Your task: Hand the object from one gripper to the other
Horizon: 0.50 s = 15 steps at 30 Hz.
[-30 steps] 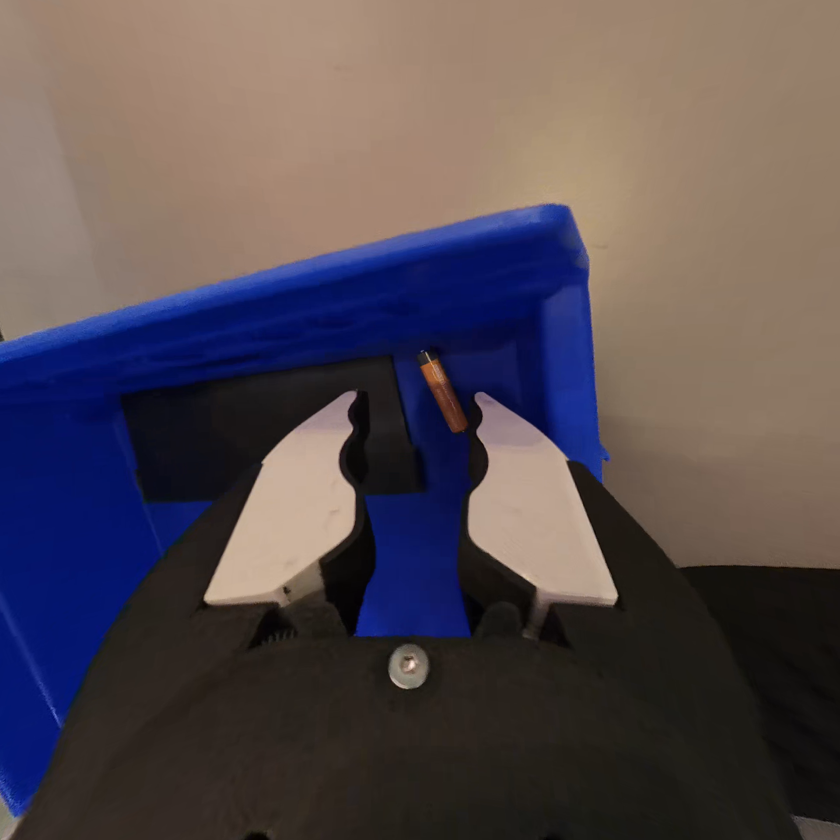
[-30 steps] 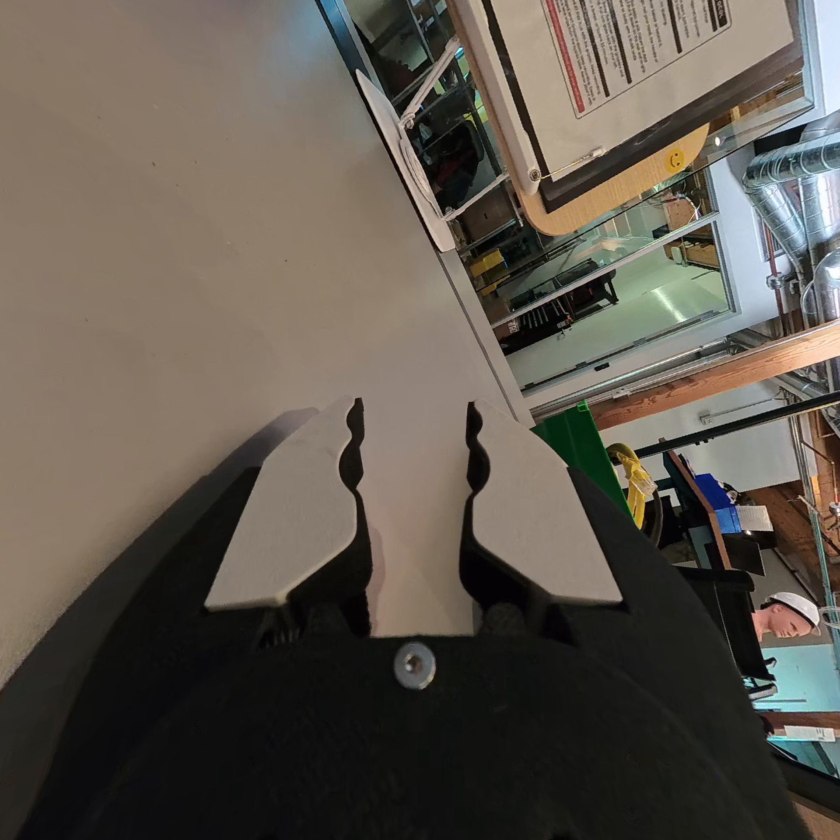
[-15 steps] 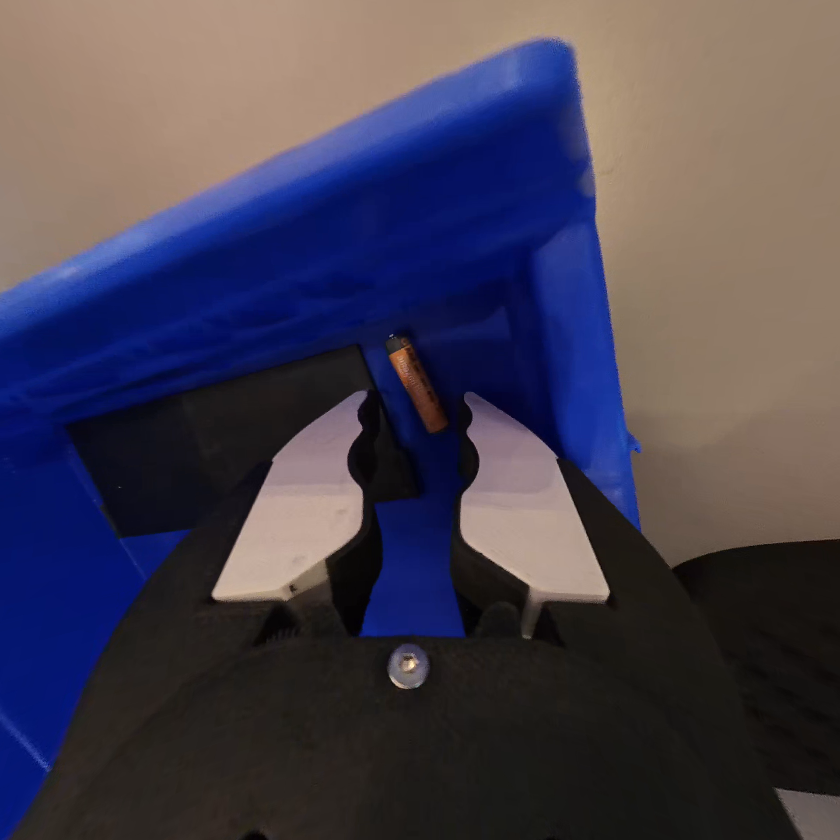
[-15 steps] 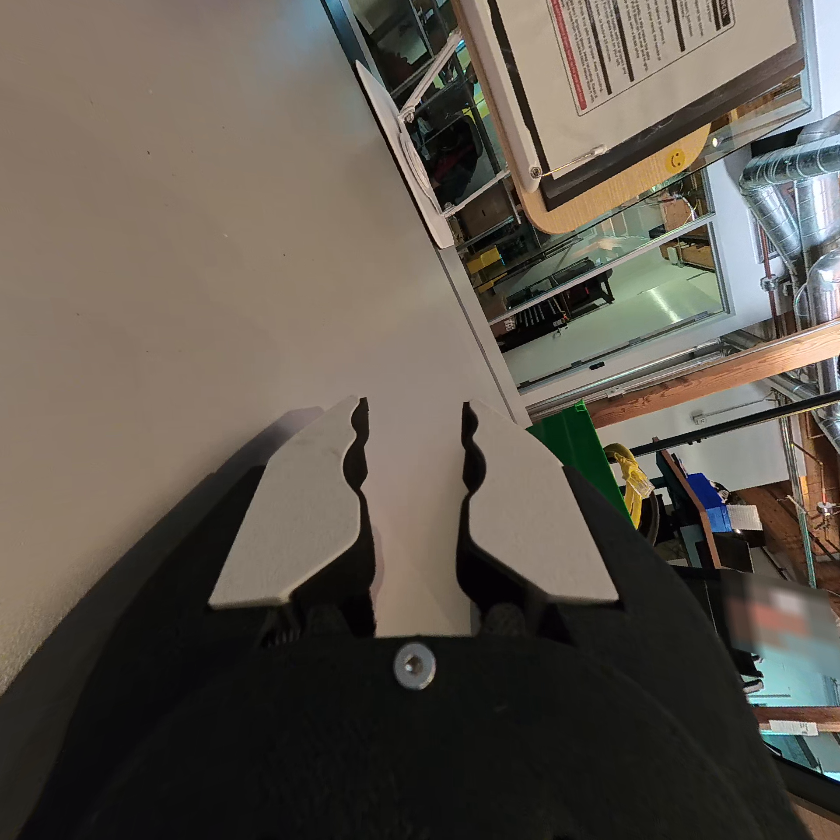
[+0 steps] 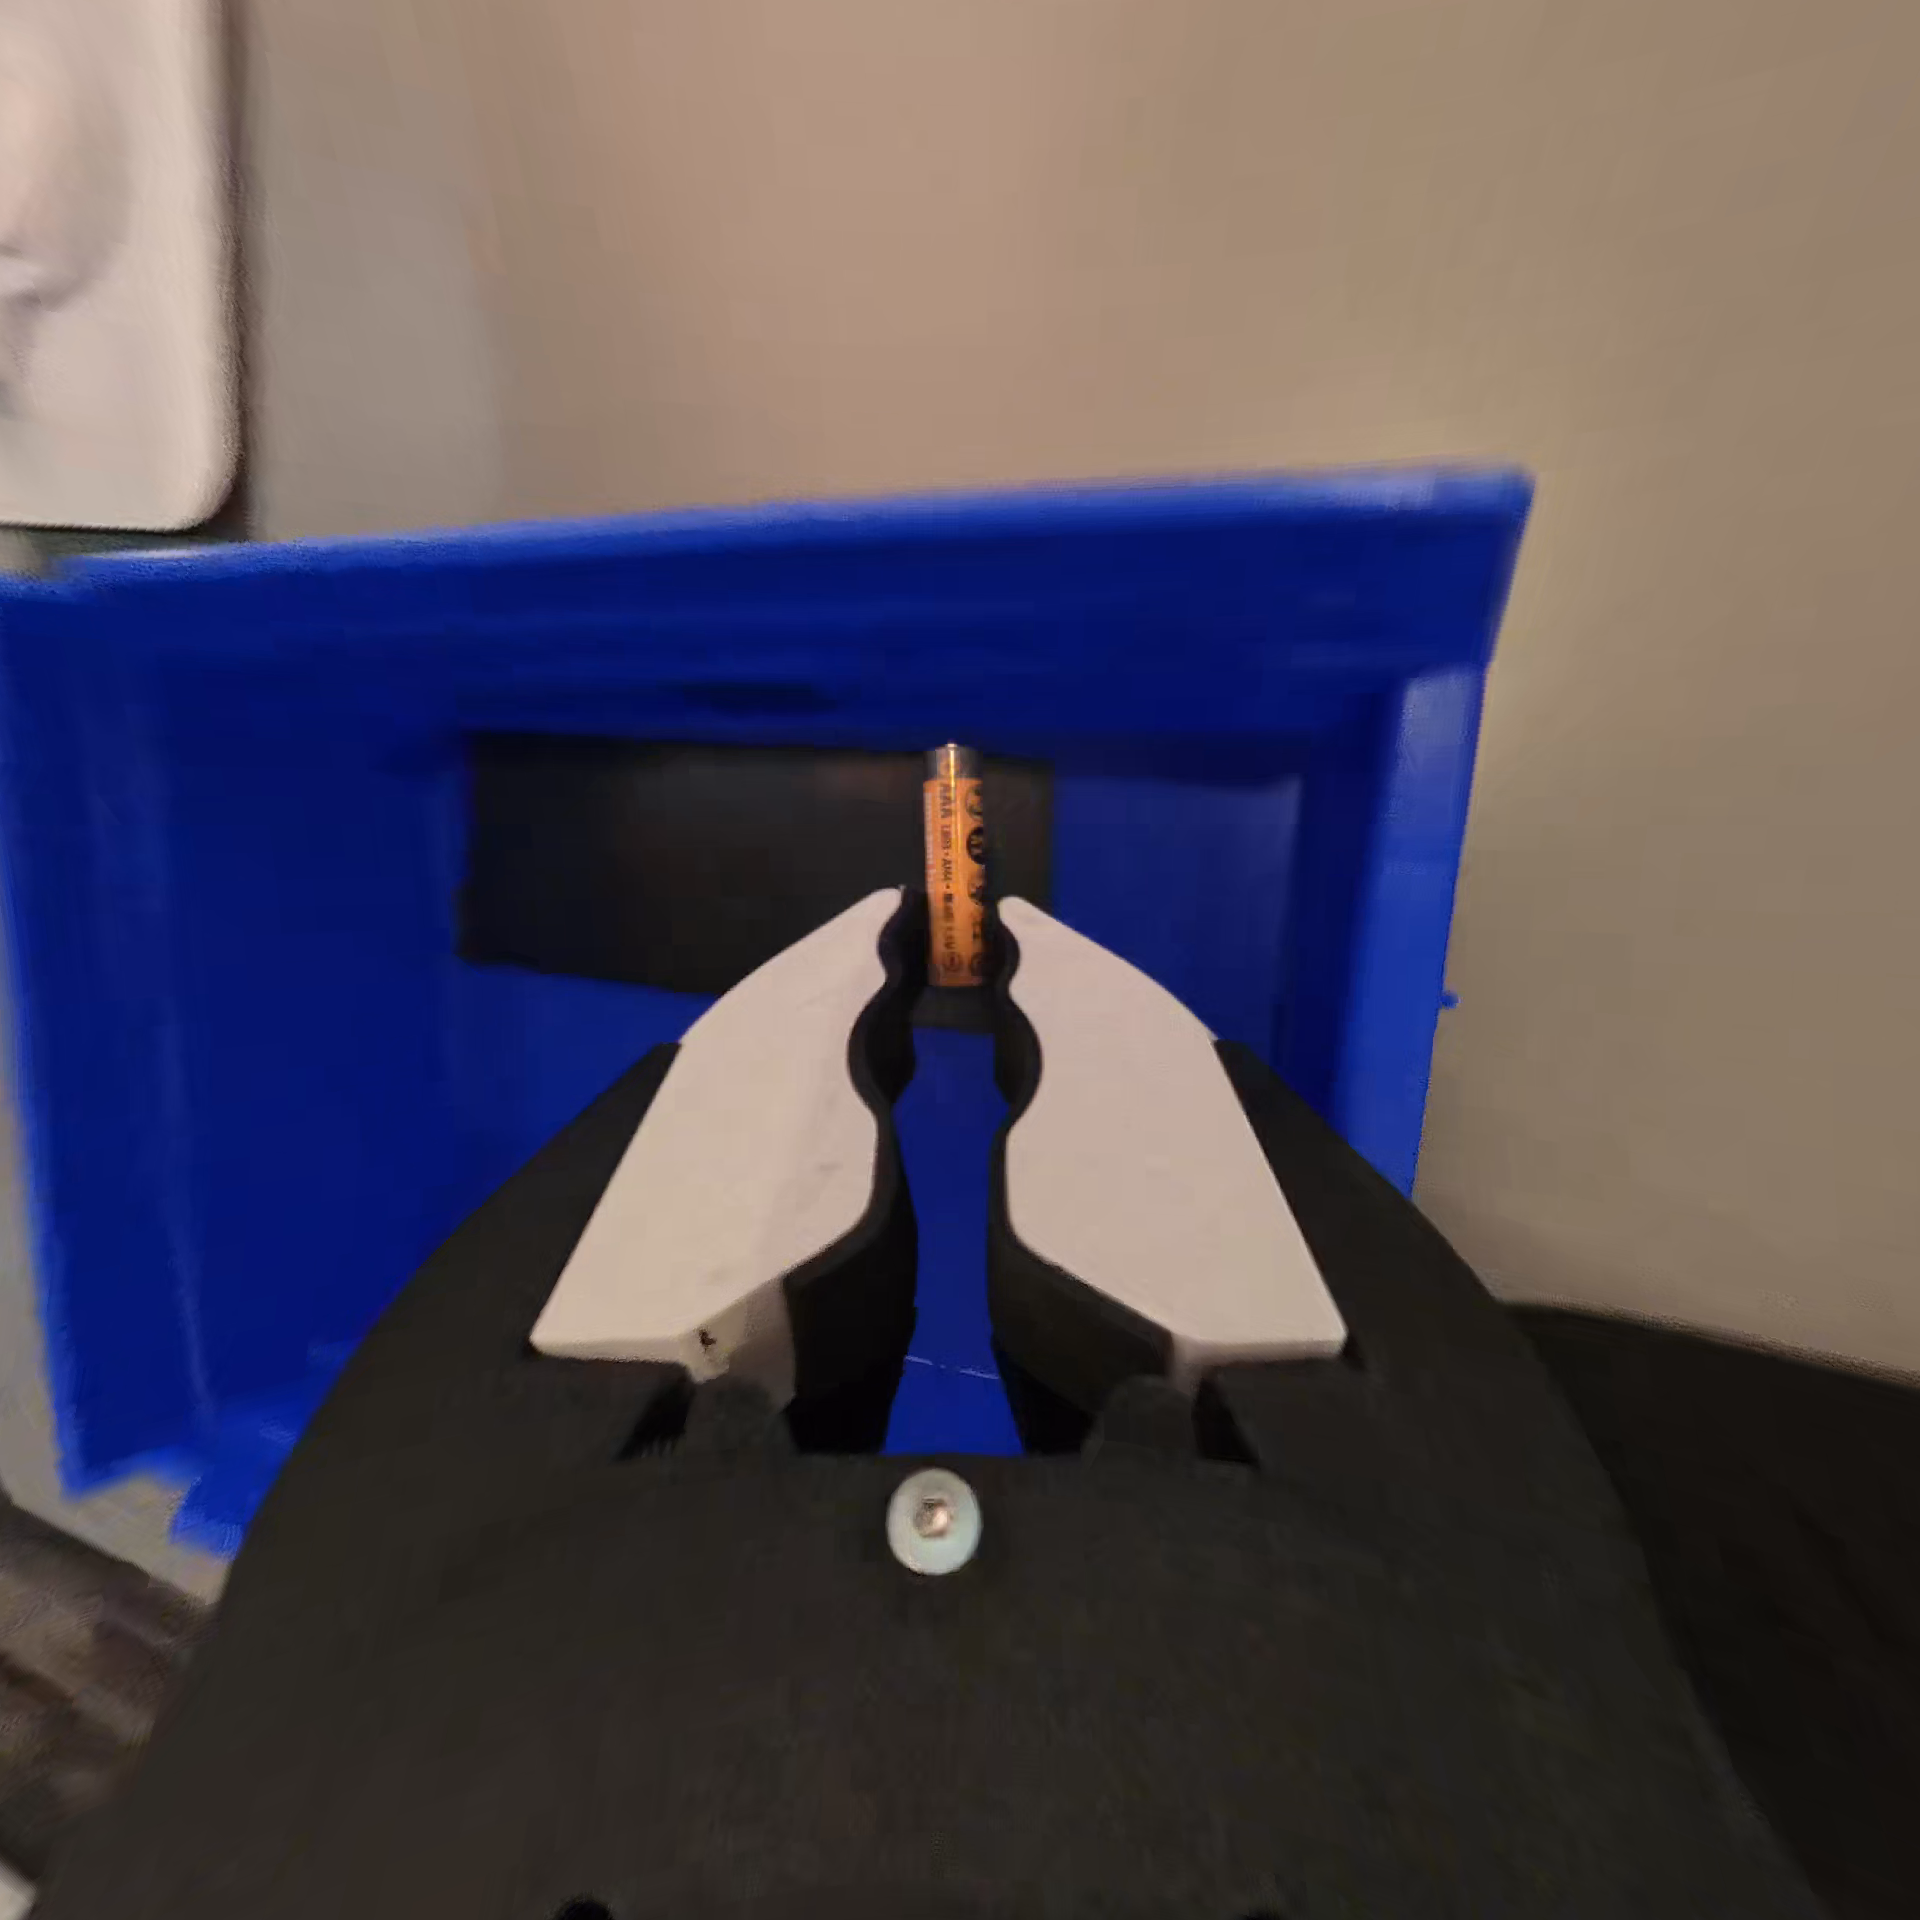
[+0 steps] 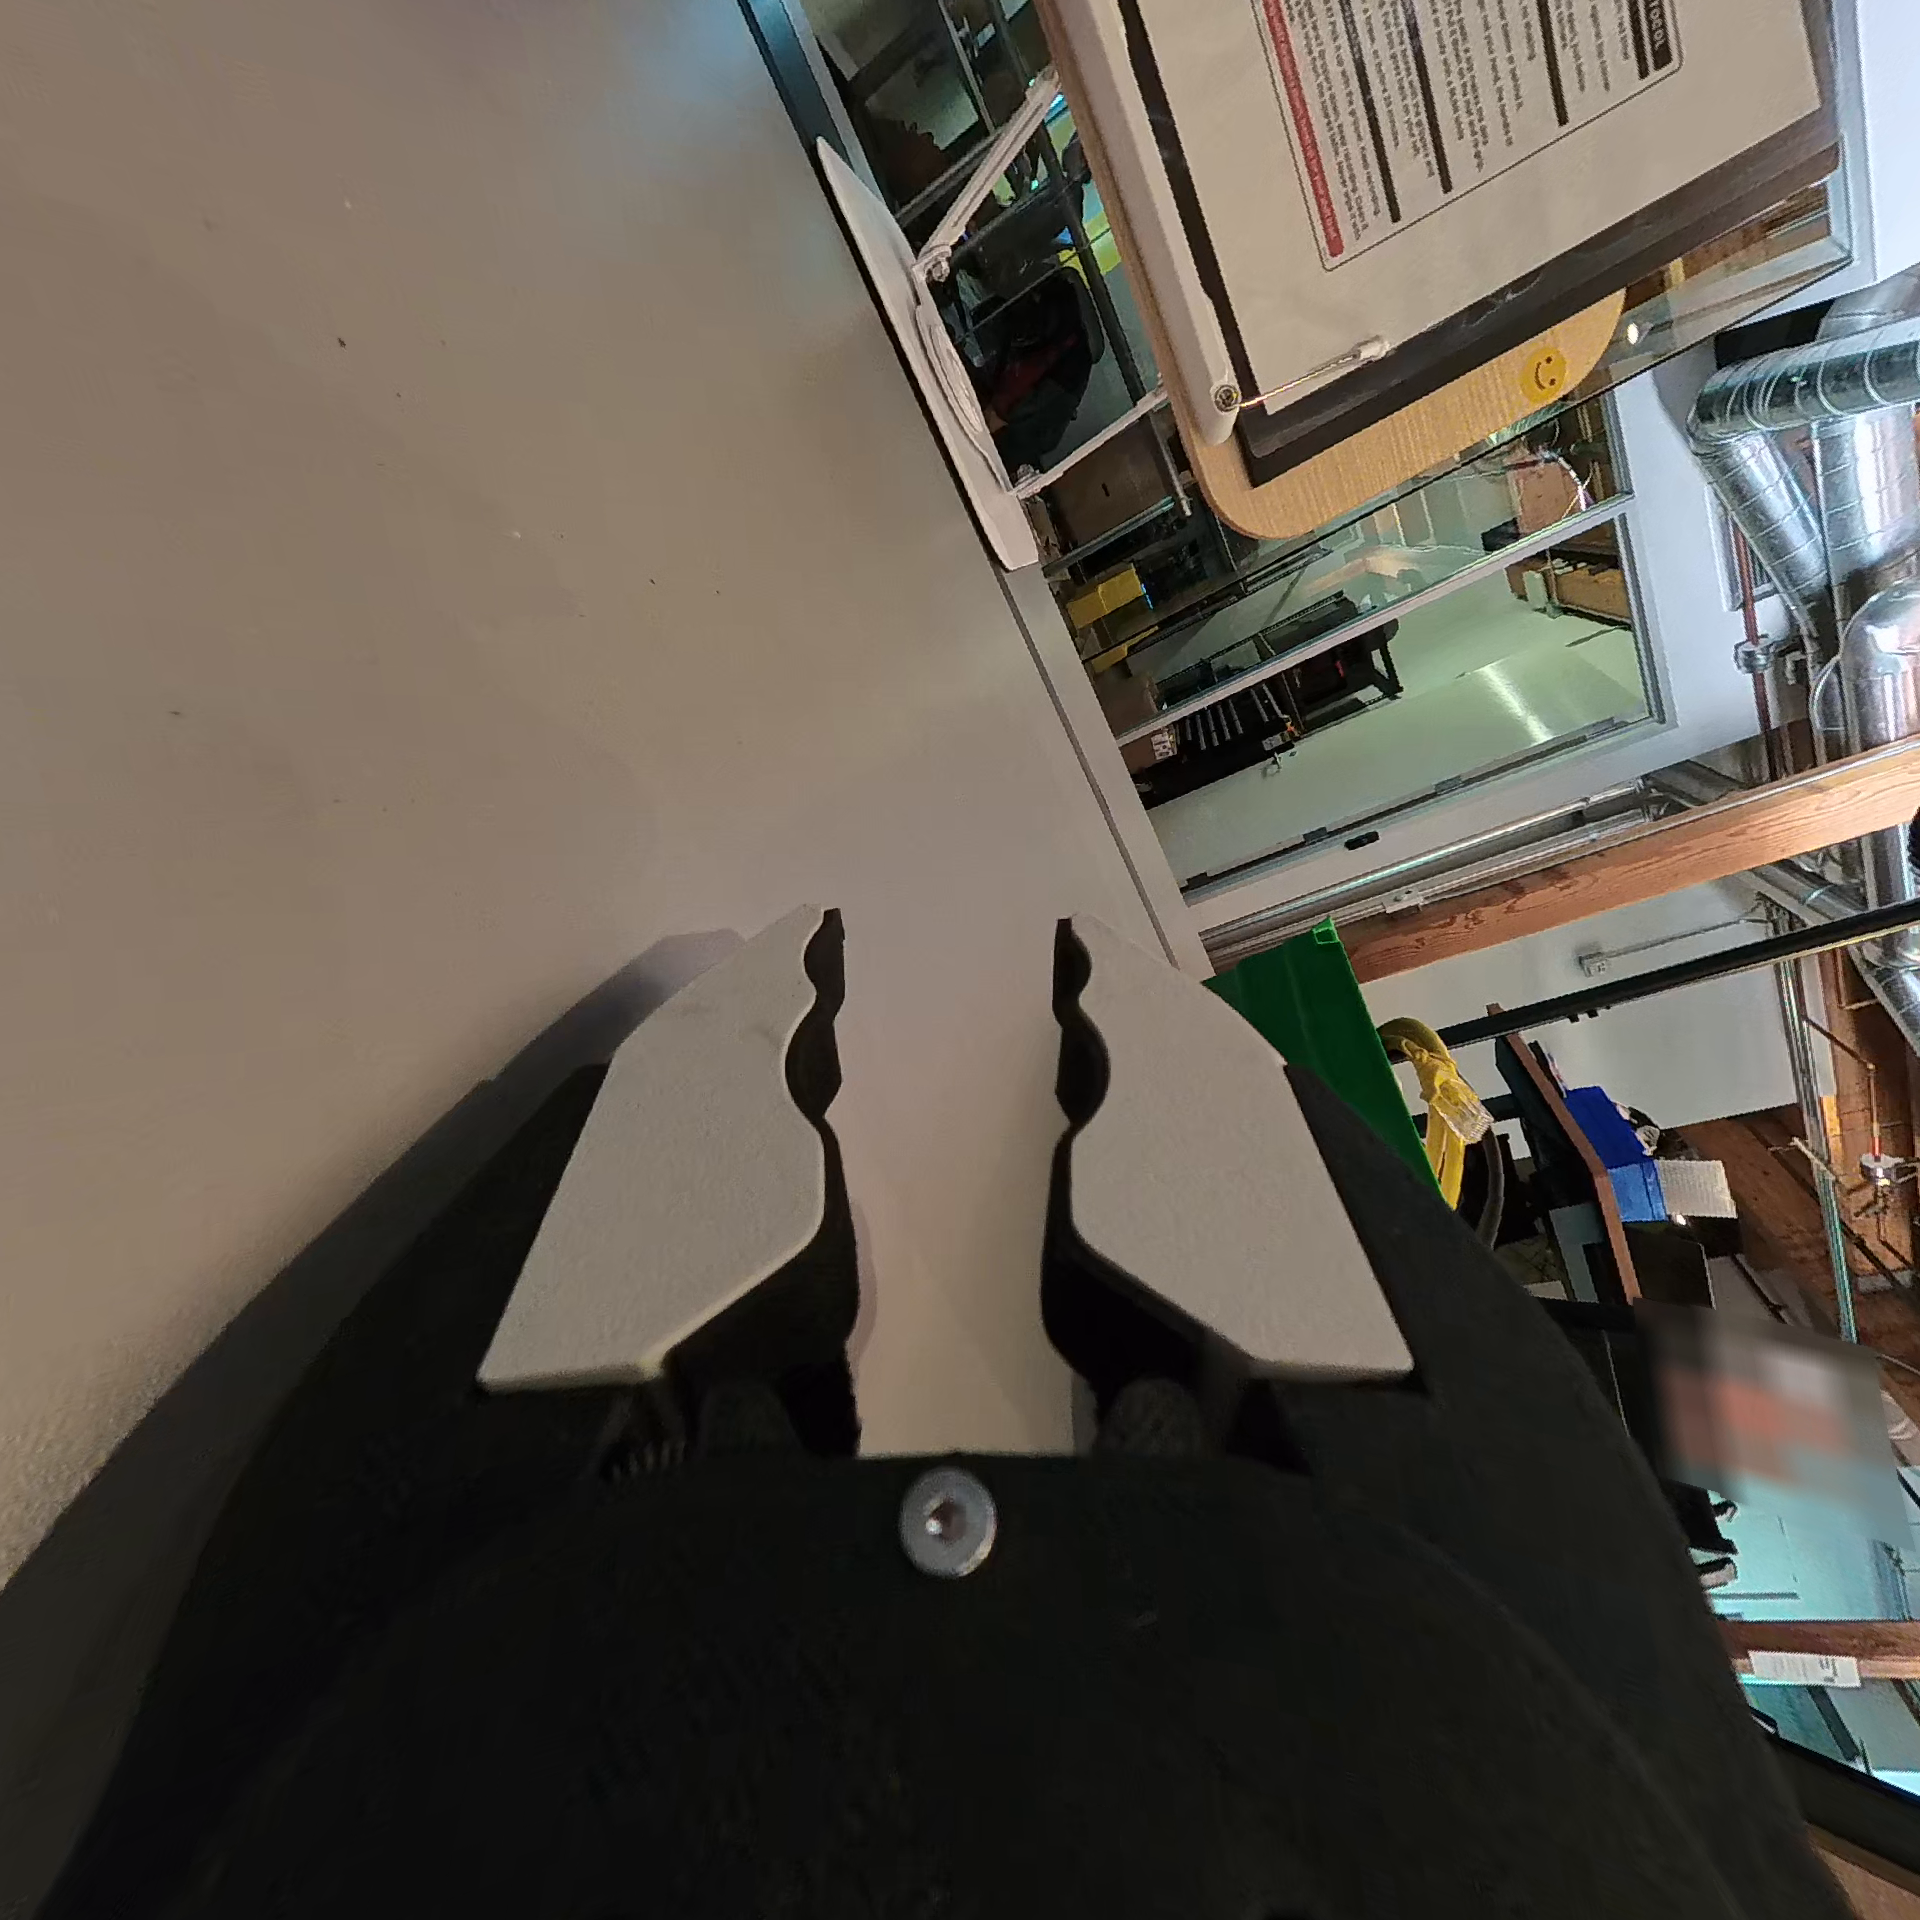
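Two wrist cameras show this moment, one on each hand-held gripper. In the left wrist view, the left gripper [image 5: 951, 914] has its pale fingers [image 5: 790, 1122] drawn narrow around the lower end of a small orange battery [image 5: 956, 868]. The battery stands upright between the fingertips, most of its length rising clear above them. Behind it is a blue plastic bin [image 5: 727, 623], set against a plain beige wall [image 5: 1039, 260], with a dark rectangular patch [image 5: 644, 852] on the bin's inner back face. Whether the battery's lower end is off the bin floor cannot be told, because the fingers hide it.

In the right wrist view, the right gripper [image 6: 948, 935] has its fingers [image 6: 686, 1174] set well apart with nothing between them. It points along a beige wall toward a workshop behind glass, where a green bin [image 6: 1309, 1039] and a yellow cable end [image 6: 1444, 1091] show. Neither the battery nor the other gripper appears in this view.

The step in hand looks like the first pickup, with the handover itself not yet begun. The next move probably calls for lifting the battery clear of the bin and swinging the two grippers to face each other. The empty fingers could then close on the exposed upper part, and the left fingers should release only after that. The battery is slim and smooth, so it may pivot or slip if pinched off-centre.
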Available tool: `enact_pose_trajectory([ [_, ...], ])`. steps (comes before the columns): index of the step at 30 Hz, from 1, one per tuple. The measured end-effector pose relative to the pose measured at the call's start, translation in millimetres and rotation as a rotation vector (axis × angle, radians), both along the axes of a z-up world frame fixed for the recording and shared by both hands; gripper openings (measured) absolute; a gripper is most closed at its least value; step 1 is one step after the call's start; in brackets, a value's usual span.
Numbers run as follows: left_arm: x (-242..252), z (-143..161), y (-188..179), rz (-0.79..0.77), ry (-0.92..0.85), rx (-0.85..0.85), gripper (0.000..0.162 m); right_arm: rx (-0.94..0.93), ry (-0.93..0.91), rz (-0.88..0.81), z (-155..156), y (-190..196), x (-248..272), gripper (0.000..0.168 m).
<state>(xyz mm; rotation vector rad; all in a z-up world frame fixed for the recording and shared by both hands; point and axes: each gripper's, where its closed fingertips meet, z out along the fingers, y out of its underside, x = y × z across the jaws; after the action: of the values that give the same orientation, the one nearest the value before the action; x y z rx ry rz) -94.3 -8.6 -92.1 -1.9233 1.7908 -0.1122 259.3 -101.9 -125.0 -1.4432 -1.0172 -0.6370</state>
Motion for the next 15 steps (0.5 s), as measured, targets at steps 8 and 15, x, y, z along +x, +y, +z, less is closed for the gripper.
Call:
enact_pose_trajectory([
  [8, 69, 121, -60, 0.110, -0.742, -0.070, 0.011, 0.016, -0.015, 0.000, 2, 0, -1, 0.045],
  [15, 229, 97, -130, -0.051, -1.095, -0.510, 0.010, 0.119, 0.169, 0.105, 41, -17, -22, 0.067],
])
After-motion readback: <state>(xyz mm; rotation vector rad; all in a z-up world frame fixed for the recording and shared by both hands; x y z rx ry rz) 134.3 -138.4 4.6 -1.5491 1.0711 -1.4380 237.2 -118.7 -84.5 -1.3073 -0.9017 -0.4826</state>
